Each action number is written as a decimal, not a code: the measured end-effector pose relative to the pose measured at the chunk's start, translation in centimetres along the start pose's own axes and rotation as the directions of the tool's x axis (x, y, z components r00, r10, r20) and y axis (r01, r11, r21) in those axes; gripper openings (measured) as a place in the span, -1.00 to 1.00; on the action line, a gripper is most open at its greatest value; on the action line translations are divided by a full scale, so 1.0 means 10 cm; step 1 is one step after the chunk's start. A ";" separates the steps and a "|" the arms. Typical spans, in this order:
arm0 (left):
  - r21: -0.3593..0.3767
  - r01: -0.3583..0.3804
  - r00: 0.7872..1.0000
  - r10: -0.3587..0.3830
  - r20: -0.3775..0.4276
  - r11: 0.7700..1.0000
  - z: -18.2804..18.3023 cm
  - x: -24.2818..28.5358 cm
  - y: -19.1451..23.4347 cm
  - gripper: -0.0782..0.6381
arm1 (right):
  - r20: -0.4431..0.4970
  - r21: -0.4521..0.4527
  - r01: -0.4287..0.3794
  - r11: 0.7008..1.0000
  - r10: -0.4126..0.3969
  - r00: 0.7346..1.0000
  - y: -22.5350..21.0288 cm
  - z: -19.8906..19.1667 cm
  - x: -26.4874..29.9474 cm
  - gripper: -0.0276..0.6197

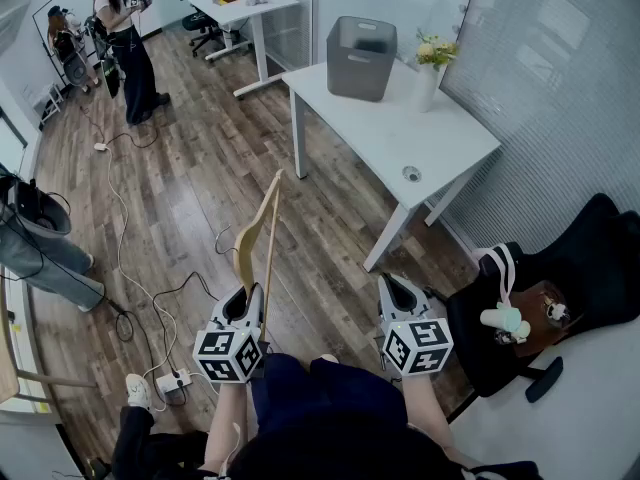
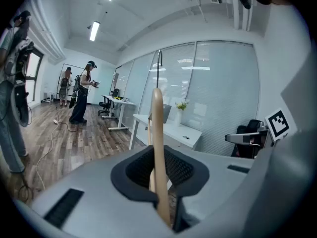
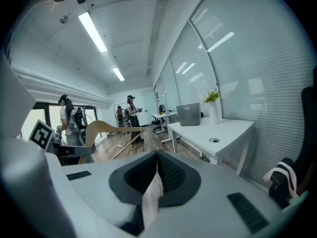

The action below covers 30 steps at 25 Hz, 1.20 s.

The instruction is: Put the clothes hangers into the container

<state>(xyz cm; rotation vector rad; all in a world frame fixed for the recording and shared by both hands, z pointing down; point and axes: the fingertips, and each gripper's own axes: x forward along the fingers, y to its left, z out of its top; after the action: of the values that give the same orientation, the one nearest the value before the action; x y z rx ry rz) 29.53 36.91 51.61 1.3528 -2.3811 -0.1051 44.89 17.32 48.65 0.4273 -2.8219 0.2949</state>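
Note:
A wooden clothes hanger (image 1: 258,233) sticks up and forward from my left gripper (image 1: 245,303), which is shut on its lower end. In the left gripper view the hanger (image 2: 157,148) stands upright between the jaws of that gripper (image 2: 159,175). My right gripper (image 1: 400,290) is held level beside it, shut with nothing in it. The right gripper view shows that gripper (image 3: 157,156) with its pads meeting, and the hanger (image 3: 106,129) off to the left. The grey container (image 1: 360,58) stands on the far end of a white table (image 1: 420,138) ahead; it shows too in the right gripper view (image 3: 188,114).
A vase of flowers (image 1: 430,68) stands next to the container. A black chair (image 1: 560,288) with small things on it is at my right. Cables and a power strip (image 1: 172,381) lie on the wooden floor at left. People stand at the far left by another desk (image 1: 245,8).

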 end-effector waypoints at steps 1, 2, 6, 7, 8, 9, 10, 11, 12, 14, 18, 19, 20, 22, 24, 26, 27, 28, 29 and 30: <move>0.000 0.002 1.000 -0.002 0.001 1.000 -0.01 -0.01 -0.01 -0.62 | 0.001 0.000 -0.001 1.000 0.001 1.000 0.01 -0.01 -0.01 -0.82; 0.000 0.004 1.000 -0.004 0.002 1.000 -0.02 -0.01 -0.02 -0.62 | 0.001 0.001 -0.003 1.000 0.003 1.000 0.02 -0.02 -0.02 -0.82; 0.004 0.011 1.000 -0.011 0.003 1.000 -0.04 -0.04 -0.06 -0.62 | -0.004 0.002 -0.007 1.000 0.007 1.000 0.03 -0.06 -0.04 -0.82; 0.004 0.012 1.000 -0.012 0.003 1.000 -0.05 -0.05 -0.06 -0.62 | -0.004 0.002 -0.008 1.000 0.008 1.000 0.04 -0.07 -0.05 -0.82; 0.004 0.011 1.000 -0.011 0.003 1.000 -0.06 -0.06 -0.06 -0.62 | -0.004 0.002 -0.008 1.000 0.008 1.000 0.04 -0.08 -0.05 -0.82; 0.003 0.010 1.000 -0.010 0.001 1.000 -0.07 -0.07 -0.06 -0.62 | -0.003 0.002 -0.009 1.000 0.009 1.000 0.05 -0.08 -0.06 -0.82; 0.002 0.008 1.000 -0.008 -0.001 1.000 -0.07 -0.08 -0.06 -0.62 | -0.001 0.004 -0.010 1.000 0.010 1.000 0.06 -0.08 -0.06 -0.82; 0.000 0.006 1.000 -0.006 -0.003 1.000 -0.08 -0.09 -0.06 -0.62 | 0.002 0.006 -0.009 1.000 0.009 1.000 0.06 -0.07 -0.07 -0.82; -0.003 0.004 1.000 -0.004 -0.004 1.000 -0.09 -0.09 -0.06 -0.62 | 0.007 0.010 -0.009 1.000 0.009 1.000 0.06 -0.07 -0.08 -0.82; -0.007 0.004 1.000 -0.004 -0.004 1.000 -0.10 -0.10 -0.07 -0.62 | 0.013 0.022 -0.008 1.000 0.007 1.000 0.04 -0.07 -0.09 -0.82; -0.014 0.003 1.000 -0.003 0.000 1.000 -0.11 -0.15 -0.12 -0.62 | 0.008 0.033 -0.007 0.999 0.007 1.000 0.03 -0.11 -0.13 -0.82; -0.016 0.001 1.000 -0.001 0.002 1.000 -0.12 -0.17 -0.14 -0.62 | 0.008 0.036 -0.005 0.999 0.005 1.000 0.03 -0.12 -0.15 -0.82; -0.019 0.000 1.000 0.000 0.003 1.000 -0.14 -0.19 -0.16 -0.62 | 0.011 0.039 0.000 0.999 0.000 1.000 0.02 -0.13 -0.17 -0.82; -0.030 -0.003 1.000 0.003 0.001 1.000 -0.18 -0.22 -0.18 -0.62 | 0.025 0.044 0.012 0.999 -0.014 1.000 0.00 -0.14 -0.21 -0.82; -0.040 -0.011 1.000 0.010 -0.004 0.999 -0.22 -0.26 -0.18 -0.62 | 0.031 0.050 0.012 0.999 -0.014 0.999 0.01 -0.17 -0.23 -0.82; -0.046 -0.021 1.000 0.021 -0.005 0.999 -0.25 -0.30 -0.18 -0.62 | 0.021 0.056 0.004 0.998 -0.005 1.000 0.02 -0.22 -0.24 -0.82; -0.048 -0.026 1.000 0.026 -0.004 0.999 -0.25 -0.31 -0.18 -0.62 | 0.015 0.058 0.001 0.998 -0.002 1.000 0.02 -0.24 -0.24 -0.82; -0.050 -0.030 1.000 0.030 -0.003 0.998 -0.26 -0.32 -0.17 -0.62 | 0.010 0.059 0.000 0.998 -0.001 1.000 0.01 -0.26 -0.24 -0.82; -0.052 -0.034 0.999 0.034 -0.003 0.998 -0.26 -0.33 -0.17 -0.62 | 0.007 0.061 0.000 0.998 0.000 1.000 0.01 -0.27 -0.23 -0.82; -0.053 -0.037 0.999 0.037 -0.004 0.998 -0.27 -0.33 -0.16 -0.62 | 0.005 0.062 0.000 0.998 0.000 1.000 0.01 -0.27 -0.22 -0.82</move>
<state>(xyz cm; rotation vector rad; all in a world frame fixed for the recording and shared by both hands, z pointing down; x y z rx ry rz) 33.30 39.21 52.65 1.2829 -2.3826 -0.1551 47.49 18.59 50.54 0.4418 -2.8237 0.3832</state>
